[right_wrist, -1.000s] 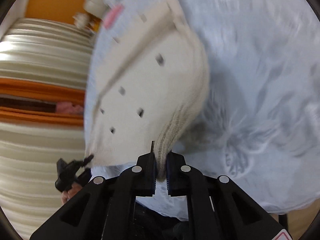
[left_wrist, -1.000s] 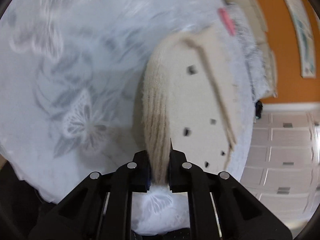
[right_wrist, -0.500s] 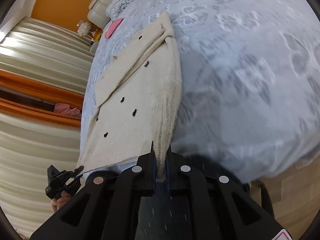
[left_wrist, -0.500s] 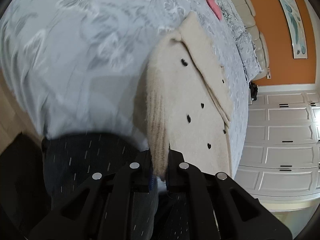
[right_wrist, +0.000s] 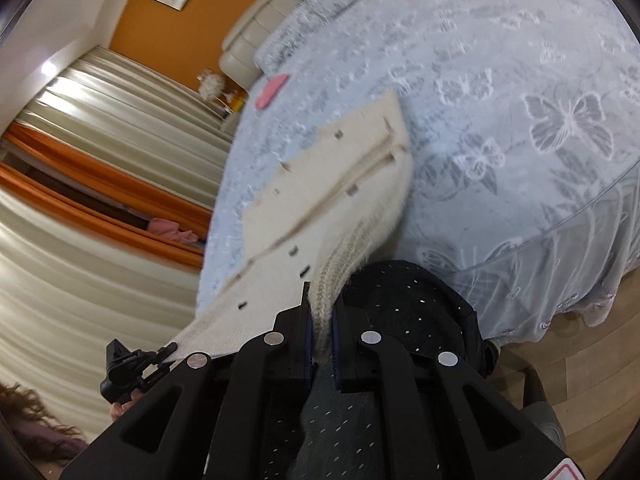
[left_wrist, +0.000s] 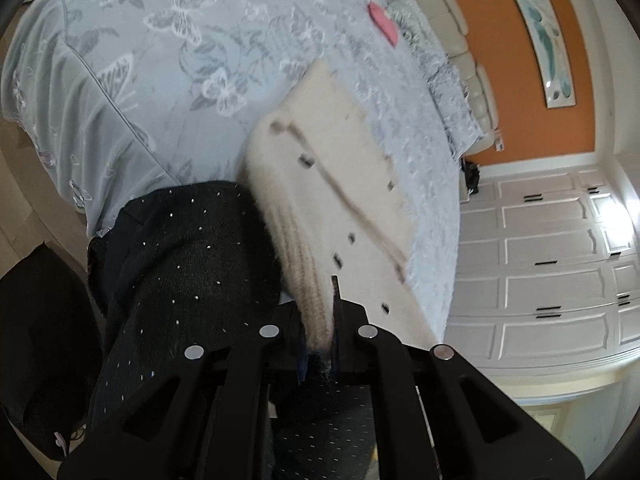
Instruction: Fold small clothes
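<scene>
Over the near edge of the bed (left_wrist: 132,92), both the left claw (left_wrist: 318,332) and the right claw (right_wrist: 322,334) grip the cream cardigan's (left_wrist: 340,200) ribbed hem, now drawn back toward the person's dark-clad body, probably to straighten the cardigan for folding.

Bed (left_wrist: 168,80) under pale blue butterfly-print cover, pink item (left_wrist: 383,27) lying near the pillows (left_wrist: 436,68)

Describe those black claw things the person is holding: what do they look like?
Both the left gripper and the right gripper are matte black plastic, with angular, open-framed arms carrying round silver studs. Each ends in two flat, narrow fingers with blue-edged pads. The right one has a red-bordered sticker at its lower corner. No cables show.
</scene>
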The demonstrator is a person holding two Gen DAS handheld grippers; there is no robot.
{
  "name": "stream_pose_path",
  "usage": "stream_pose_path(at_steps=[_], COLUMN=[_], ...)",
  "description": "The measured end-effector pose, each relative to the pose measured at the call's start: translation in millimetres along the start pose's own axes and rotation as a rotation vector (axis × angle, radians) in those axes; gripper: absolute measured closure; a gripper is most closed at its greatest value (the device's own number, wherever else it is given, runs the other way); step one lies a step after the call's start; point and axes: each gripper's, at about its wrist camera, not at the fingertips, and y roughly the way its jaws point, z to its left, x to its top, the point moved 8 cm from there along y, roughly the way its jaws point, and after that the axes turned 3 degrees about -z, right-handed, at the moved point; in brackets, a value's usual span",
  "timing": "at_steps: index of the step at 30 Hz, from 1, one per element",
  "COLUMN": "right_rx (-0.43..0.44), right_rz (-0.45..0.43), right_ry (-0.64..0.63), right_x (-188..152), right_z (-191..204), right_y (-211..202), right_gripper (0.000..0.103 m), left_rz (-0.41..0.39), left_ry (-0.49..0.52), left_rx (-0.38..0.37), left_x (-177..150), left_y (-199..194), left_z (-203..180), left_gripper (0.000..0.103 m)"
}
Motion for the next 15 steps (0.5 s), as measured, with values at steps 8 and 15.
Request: stream_pose_path(at_steps=[8,15], right_rx=[0.134,0.122], right_rz=[-0.128,-0.198], right_ry=[-0.027,0.03], right_x=[68,160], right_z=[42,27], right_y=[-3,80], right_gripper=[0.096,0.096], left_rz=[-0.118,-0.175], left_ry=[0.13,0.208], left_rx=[-0.065,-0.021], left_x=[60,145], left_y=[-8,73], left_z=[-74,-116], left_gripper=[0.097,0.097])
